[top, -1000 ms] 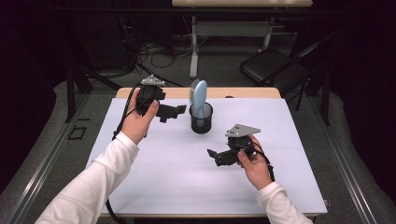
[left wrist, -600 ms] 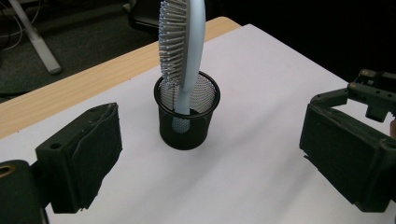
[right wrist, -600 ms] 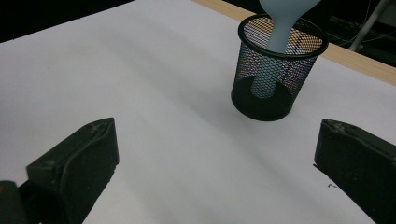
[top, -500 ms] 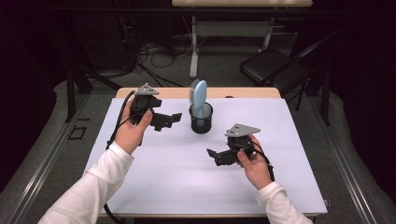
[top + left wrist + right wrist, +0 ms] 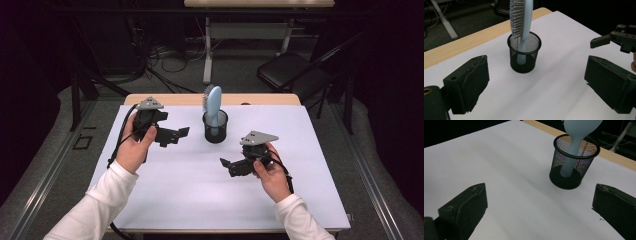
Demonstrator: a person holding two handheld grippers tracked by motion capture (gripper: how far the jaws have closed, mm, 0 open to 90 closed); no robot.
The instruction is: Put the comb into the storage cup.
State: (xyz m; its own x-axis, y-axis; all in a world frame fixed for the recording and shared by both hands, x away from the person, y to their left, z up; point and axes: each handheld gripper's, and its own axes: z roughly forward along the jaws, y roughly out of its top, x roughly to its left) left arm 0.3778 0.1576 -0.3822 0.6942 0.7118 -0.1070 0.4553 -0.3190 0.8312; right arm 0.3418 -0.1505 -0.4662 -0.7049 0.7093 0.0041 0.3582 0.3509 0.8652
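Observation:
A black mesh cup stands on the white table cover near the far edge, with a light blue hairbrush upright in it, handle down. My left gripper hovers left of the cup, open and empty, pointing at it. In the left gripper view the cup and the brush lie ahead between the wide jaws. My right gripper is open and empty in front of and right of the cup. In the right gripper view the cup and brush stand ahead to the right.
A strip of bare wood shows along the table's far edge. Behind the table are a dark chair, another table's leg and cables on the floor. The right gripper also shows at the right of the left gripper view.
The left hand has drawn its gripper back toward the person and slightly down, away from the cup. The right hand, cup and brush have stayed put.

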